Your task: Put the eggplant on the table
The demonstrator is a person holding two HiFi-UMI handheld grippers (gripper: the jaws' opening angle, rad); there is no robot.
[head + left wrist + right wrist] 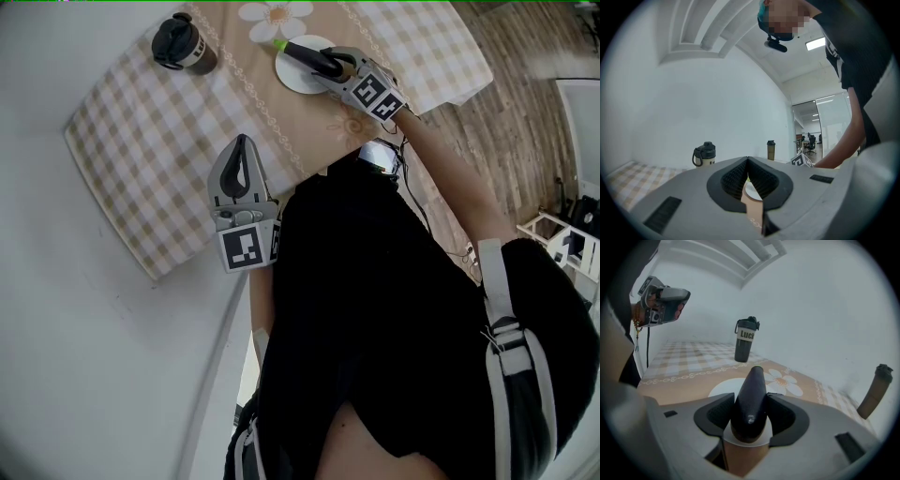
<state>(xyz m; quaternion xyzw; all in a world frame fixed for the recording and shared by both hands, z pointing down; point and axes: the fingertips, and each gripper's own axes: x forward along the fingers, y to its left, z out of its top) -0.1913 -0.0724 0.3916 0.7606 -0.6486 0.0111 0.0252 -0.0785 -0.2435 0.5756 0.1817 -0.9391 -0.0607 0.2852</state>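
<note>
The right hand-held gripper [323, 66] is clamped on the eggplant [307, 54], with its jaws closed against the dark body from either side. In the right gripper view the eggplant [752, 385] runs straight out along the jaws, thick end back between them and green-tipped narrow end pointing away. Gripping the fat part probably gives the pads the most to bite on and stops the long fruit swinging.

The eggplant is at the far side of the counter [141, 159], over the white plate [292, 79] that lies on the tan strip of the checked cloth. I cannot tell whether it touches the plate or hangs just above it. The gripper tilts downward toward the surface, which suits a low carry or a set-down. By my reading the task still needs the eggplant laid on bare cloth beside the plate, then released.

The left hand-held gripper [244, 142] is closed on nothing, its tips meeting. It is level at the near edge of the cloth, well apart from the plate, probably parked there to leave the right arm room.

A dark lidded bottle [183, 42] stands at the far left, away from the plate, so open cloth lies between them for a landing spot.
</note>
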